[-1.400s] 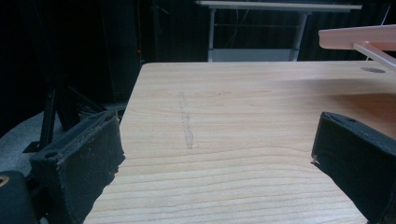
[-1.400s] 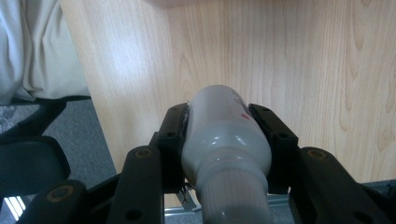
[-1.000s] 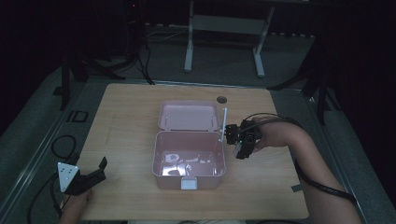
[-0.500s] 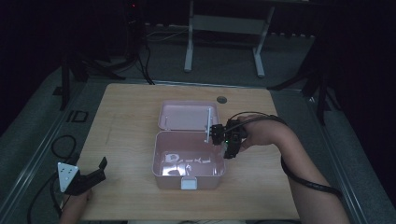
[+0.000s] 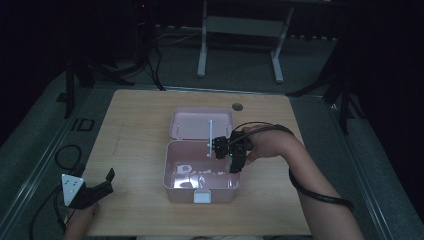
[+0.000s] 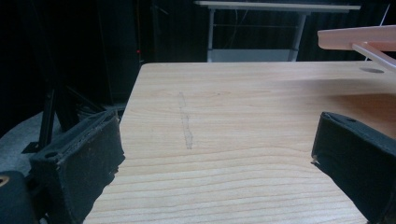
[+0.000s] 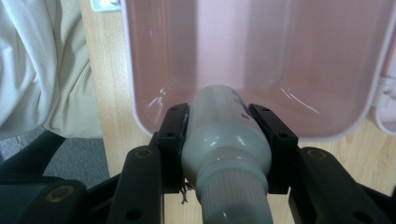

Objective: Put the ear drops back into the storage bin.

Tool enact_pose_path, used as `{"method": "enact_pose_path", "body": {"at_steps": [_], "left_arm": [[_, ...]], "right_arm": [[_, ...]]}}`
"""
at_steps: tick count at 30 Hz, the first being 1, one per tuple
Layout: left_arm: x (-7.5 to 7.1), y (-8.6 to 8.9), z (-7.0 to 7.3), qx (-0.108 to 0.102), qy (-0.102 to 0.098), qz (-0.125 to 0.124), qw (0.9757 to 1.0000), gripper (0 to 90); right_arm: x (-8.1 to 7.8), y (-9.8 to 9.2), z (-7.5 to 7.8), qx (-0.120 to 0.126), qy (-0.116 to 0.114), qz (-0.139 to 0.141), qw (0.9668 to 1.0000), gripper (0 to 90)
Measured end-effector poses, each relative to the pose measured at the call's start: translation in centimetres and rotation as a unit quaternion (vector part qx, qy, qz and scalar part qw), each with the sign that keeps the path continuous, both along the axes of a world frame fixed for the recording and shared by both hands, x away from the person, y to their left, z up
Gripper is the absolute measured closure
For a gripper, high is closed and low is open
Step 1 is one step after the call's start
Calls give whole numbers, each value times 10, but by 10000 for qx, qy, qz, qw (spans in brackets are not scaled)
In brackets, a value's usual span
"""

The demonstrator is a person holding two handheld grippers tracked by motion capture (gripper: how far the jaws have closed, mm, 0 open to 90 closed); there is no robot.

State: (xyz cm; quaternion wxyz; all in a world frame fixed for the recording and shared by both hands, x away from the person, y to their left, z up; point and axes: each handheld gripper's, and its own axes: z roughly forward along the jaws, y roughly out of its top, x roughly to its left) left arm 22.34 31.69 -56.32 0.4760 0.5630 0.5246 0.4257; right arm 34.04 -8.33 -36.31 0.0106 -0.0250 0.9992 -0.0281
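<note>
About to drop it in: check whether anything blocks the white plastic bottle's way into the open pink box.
Nothing visible does. The right gripper holds the white plastic bottle over the open pink plastic box, whose floor ahead is bare.

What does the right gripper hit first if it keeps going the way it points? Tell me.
Probably the floor of the pink box: the right gripper, shut on the white bottle, points over its rim into the box. Depth is unclear.
</note>
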Motion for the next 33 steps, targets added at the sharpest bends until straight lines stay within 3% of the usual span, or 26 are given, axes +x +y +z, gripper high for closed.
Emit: {"method": "enact_pose_path", "body": {"at_steps": [12,24,33], "left_arm": [[0,0,0,7,0,0,10000,20],[0,0,0,8,1,4,10000,20],[0,0,0,14,-6,-4,10000,20]], "right_arm": [[-2,10,-32,-147,207,168,9995,595],[1,15,-58,-300,207,329,9988,595],[1,27,-85,-520,341,464,9970,595]]}}
